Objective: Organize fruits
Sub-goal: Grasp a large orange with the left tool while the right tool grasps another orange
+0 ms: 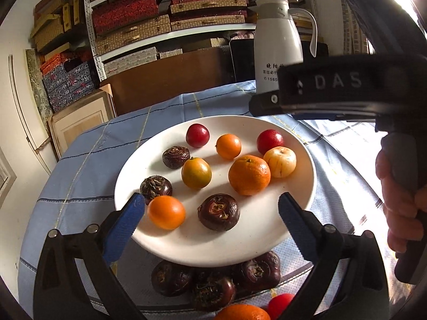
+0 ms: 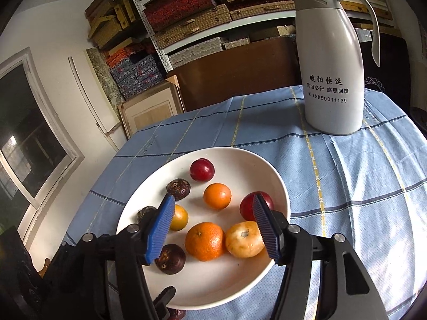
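Both claws hang over the white plate (image 2: 280,186), jaws apart, nothing held. Right gripper (image 2: 213,229) is the nearer one to the fruit: the big mandarin (image 2: 205,241) and the pale yellow fruit (image 2: 244,238) sit side by side, touching, directly between and just ahead of its blue pads (image 2: 160,229). Both are round, so no long axis to align to (approach angle is free). The gap looks wide enough to take both at once, so my read is it needs to shift toward one before closing. Left gripper (image 1: 210,213) hovers at the plate's near rim, bracketing a dark water chestnut (image 1: 218,212) and a small orange (image 1: 166,212). More chestnuts (image 1: 213,277) lie off the plate, on the blue cloth (image 1: 80,181) under the left claw.
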`<state>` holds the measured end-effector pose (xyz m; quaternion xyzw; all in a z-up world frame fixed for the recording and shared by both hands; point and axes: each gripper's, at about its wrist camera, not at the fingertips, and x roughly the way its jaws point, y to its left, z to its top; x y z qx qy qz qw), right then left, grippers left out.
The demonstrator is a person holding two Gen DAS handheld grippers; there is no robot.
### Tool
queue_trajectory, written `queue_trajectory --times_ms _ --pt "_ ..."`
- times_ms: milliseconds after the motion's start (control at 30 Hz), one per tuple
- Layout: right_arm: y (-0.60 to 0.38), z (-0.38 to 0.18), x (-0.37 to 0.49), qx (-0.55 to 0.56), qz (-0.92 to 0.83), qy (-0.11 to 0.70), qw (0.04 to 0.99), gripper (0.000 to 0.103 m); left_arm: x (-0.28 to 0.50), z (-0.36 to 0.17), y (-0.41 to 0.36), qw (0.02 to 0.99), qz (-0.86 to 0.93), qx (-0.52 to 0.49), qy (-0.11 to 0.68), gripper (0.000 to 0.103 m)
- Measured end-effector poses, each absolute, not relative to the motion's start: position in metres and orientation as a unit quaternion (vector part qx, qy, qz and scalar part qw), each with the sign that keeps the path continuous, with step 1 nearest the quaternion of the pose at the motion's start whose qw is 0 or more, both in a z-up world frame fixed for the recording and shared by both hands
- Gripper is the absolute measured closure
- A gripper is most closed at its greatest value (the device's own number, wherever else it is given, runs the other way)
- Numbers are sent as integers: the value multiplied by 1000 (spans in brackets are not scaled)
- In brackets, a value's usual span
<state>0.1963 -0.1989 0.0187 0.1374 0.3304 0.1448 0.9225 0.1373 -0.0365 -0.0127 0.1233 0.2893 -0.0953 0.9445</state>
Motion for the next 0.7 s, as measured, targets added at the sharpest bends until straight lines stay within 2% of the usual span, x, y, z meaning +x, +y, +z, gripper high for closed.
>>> queue_trajectory --times_ms 300,567,700 --pt "-225 6 166 169 123 327 922 34 129 -7 -28 949 -86 110 282 5" --pt "-233 -16 125 180 124 341 914 33 116 -2 7 954 -53 80 284 5" --pt "-214 -18 99 150 157 346 913 33 114 -12 37 943 -24 56 326 5"
